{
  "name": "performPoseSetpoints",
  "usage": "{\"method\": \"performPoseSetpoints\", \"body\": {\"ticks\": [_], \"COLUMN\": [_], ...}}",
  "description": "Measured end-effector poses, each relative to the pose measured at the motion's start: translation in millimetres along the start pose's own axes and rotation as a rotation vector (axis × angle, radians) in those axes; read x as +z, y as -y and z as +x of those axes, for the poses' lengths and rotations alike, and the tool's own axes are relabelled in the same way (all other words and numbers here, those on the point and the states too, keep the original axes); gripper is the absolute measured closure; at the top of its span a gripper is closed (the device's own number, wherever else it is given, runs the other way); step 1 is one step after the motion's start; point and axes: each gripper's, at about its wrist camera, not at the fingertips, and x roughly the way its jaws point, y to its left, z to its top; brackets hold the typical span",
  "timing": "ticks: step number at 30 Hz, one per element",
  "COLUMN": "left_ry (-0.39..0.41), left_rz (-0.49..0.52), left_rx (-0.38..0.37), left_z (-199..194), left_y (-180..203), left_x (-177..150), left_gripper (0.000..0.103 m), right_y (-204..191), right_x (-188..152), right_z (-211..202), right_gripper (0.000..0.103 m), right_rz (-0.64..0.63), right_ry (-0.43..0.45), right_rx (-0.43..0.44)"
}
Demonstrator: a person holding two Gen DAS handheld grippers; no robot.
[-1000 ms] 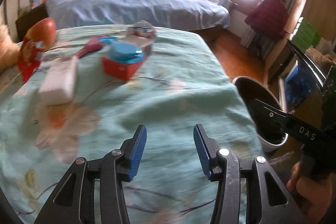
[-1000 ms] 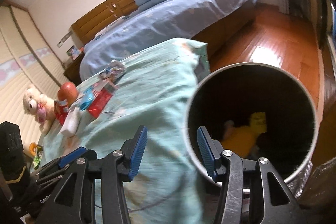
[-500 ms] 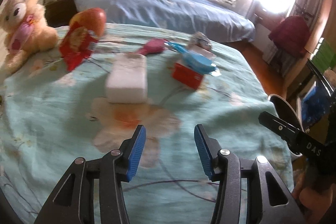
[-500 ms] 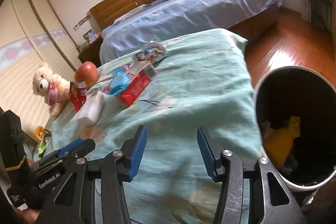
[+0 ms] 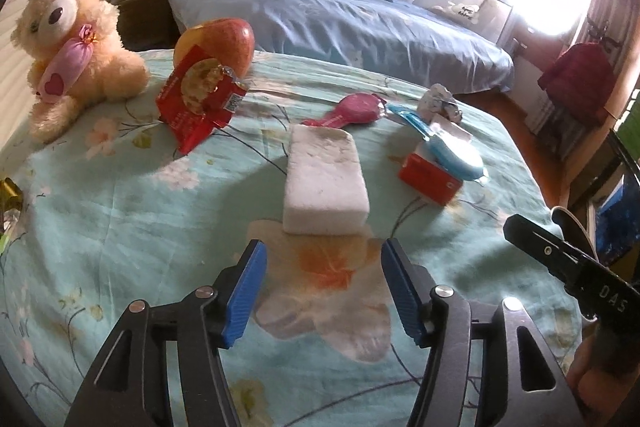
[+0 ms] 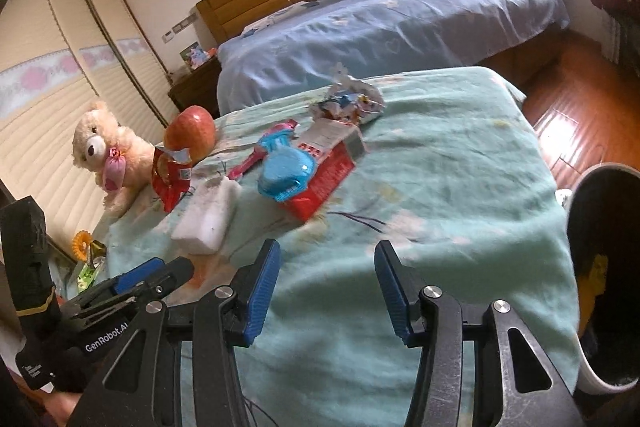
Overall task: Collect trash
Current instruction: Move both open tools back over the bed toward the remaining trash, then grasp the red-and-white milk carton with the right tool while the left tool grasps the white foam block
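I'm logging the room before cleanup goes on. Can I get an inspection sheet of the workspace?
Surface: floral teal bedspread, rumpled.
Job's things: red snack wrapper, pink wrapper, blue wrapper on red carton, crumpled foil packet, white foam block; trash bin beside the bed.
Clutter: apple, teddy bear.
Grippers: left tongs just opening, empty; right tongs open, empty.
Cables: nothing seen.
Surroundings: blue bed, wooden floor.
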Motion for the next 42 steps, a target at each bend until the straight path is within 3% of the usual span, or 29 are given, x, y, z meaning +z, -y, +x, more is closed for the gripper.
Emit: {"method": "performPoseSetpoints", "body": {"ticks": [8,14,22,29,31,38,40,42], "left_ry": [-0.006,-0.007,-0.004,-0.020,-0.016,-0.003,-0.006,-0.007], "left_rz": [0.004,-0.023,-0.029,-0.021,-0.019,-0.001,0.019,0.051], "left_rx": [0.013,0.010,-0.001,0.007,0.011,0.020,0.017,-0.008], "left_z": [16,20,29,38,37,33,35,34], "left_y": [-4,-17,-23,-21,-22,-27,-24,-18], "left_x": [13,17,24,24,25,24,22,21], "left_gripper": [0.040,0.040,0.034,0.032,0.032,0.032,0.036,0.059], "right_y": [-10,-15,-49,-46,-46,-63,-65,-66], "right_x": [9,23,38,34,37,41,40,39], "right_z": [21,30,44,54,55,68,70,68], "right_gripper": [0.078,0.085,0.086,0.087,0.082,0.081,0.082,0.087], "right_rz": [-0.038,-0.039,-0.106,-0.118,-0.113,-0.151,-0.166,-0.186], "right_ry": [-0.020,0.005,0.016,0.008,0.002,-0.017,-0.014,-0.019], "right_rx": [-0.026,-0.047,0.004,-0.025,-0.009,0.019,0.007,-0.010]}}
